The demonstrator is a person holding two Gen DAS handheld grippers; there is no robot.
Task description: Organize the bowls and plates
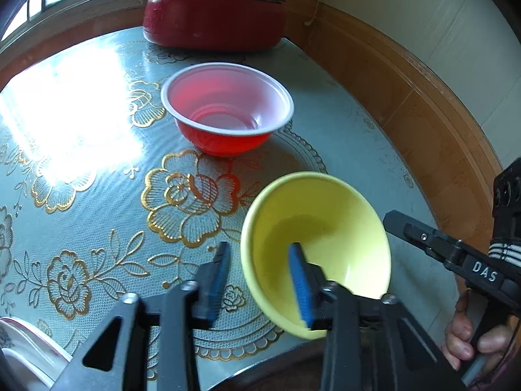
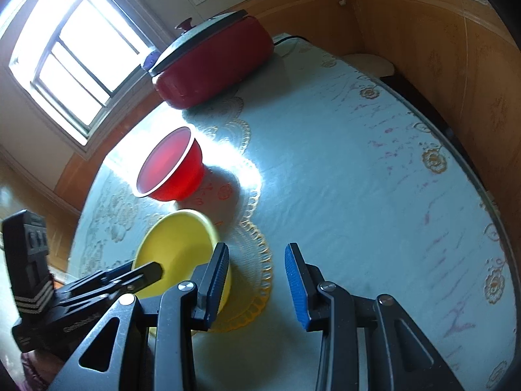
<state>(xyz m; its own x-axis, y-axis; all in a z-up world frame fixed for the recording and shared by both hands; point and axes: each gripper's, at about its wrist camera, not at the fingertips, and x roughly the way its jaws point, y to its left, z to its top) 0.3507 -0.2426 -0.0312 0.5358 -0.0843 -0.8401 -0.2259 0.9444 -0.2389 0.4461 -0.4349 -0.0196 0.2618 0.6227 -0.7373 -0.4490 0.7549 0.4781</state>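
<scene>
A yellow bowl [image 1: 325, 228] sits tilted on the flowered tablecloth, its mouth turned toward my left gripper [image 1: 259, 251]. The bowl's near rim lies between the jaws: the right blue pad is inside the bowl, the left pad is outside, and tablecloth shows between that pad and the wall. From the right wrist view, one left-gripper finger [image 2: 145, 272] reaches into the yellow bowl [image 2: 176, 247]. A red bowl with a white inside [image 1: 228, 107] [image 2: 169, 166] stands upright just beyond. My right gripper [image 2: 257, 249] is open over bare cloth beside the yellow bowl, holding nothing.
A red cooker with a grey lid [image 1: 215, 16] [image 2: 215, 62] stands at the table's far edge. A white plate's rim [image 1: 19, 348] shows at the lower left. The round table's edge [image 2: 488, 202] runs close to a wood-panelled wall. A hand [image 1: 472, 335] grips the right tool.
</scene>
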